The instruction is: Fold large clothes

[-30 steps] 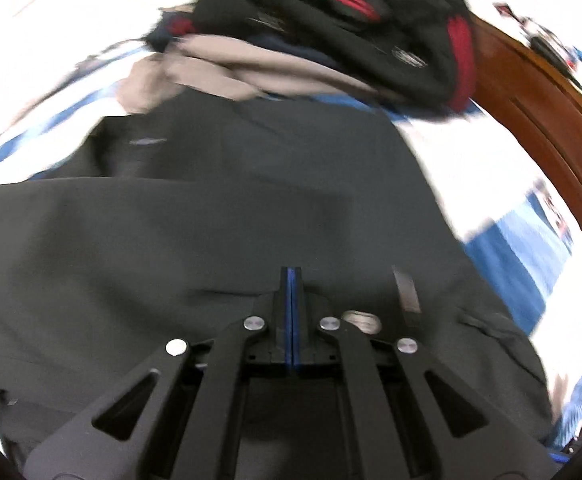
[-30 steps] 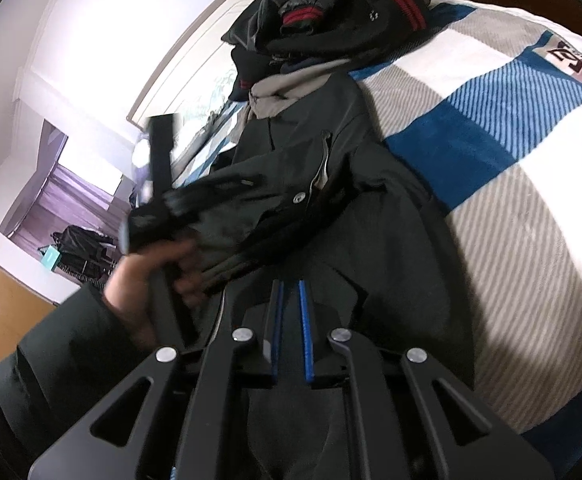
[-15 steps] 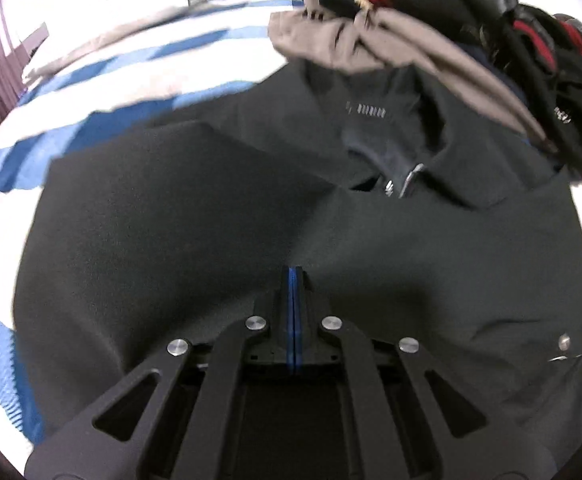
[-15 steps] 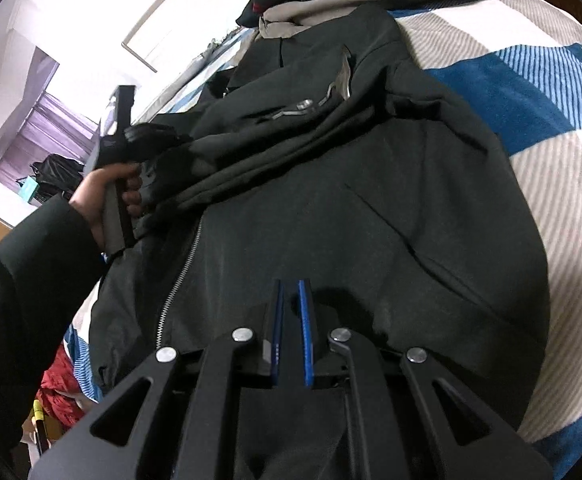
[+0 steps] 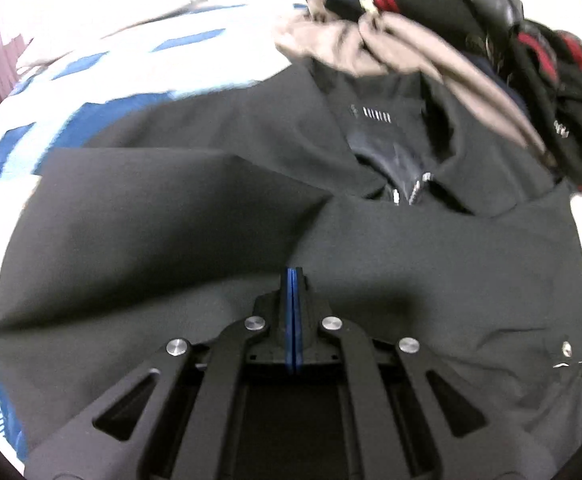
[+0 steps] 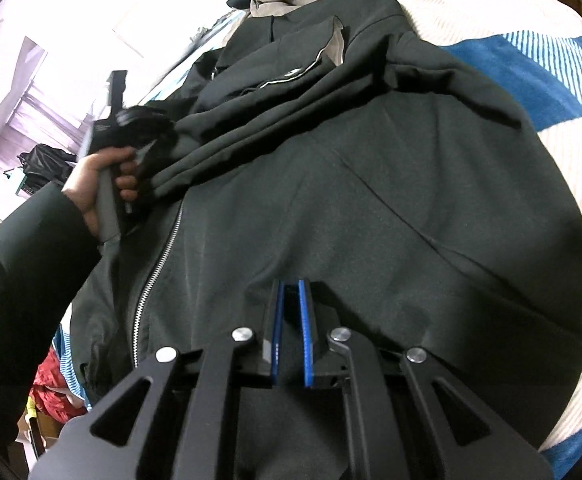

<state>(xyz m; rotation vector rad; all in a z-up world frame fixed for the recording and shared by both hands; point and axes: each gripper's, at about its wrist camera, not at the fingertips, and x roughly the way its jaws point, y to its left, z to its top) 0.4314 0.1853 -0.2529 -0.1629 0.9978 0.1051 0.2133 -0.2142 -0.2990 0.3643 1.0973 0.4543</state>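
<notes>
One sleeve lies folded across the chest of the black jacket (image 6: 371,208), which is spread on the striped blanket (image 6: 531,64) just below the pile of clothes (image 5: 491,40). We judge the body folds remain. Our left gripper (image 5: 293,276) is fully closed; whether it pinches cloth, we cannot tell. Our right gripper (image 6: 289,292) hovers slightly parted, empty.

Pale print sits inside the black jacket's (image 5: 371,240) collar, too blurred to read. White marks on the red-trimmed garment (image 5: 563,120) are likewise illegible.
</notes>
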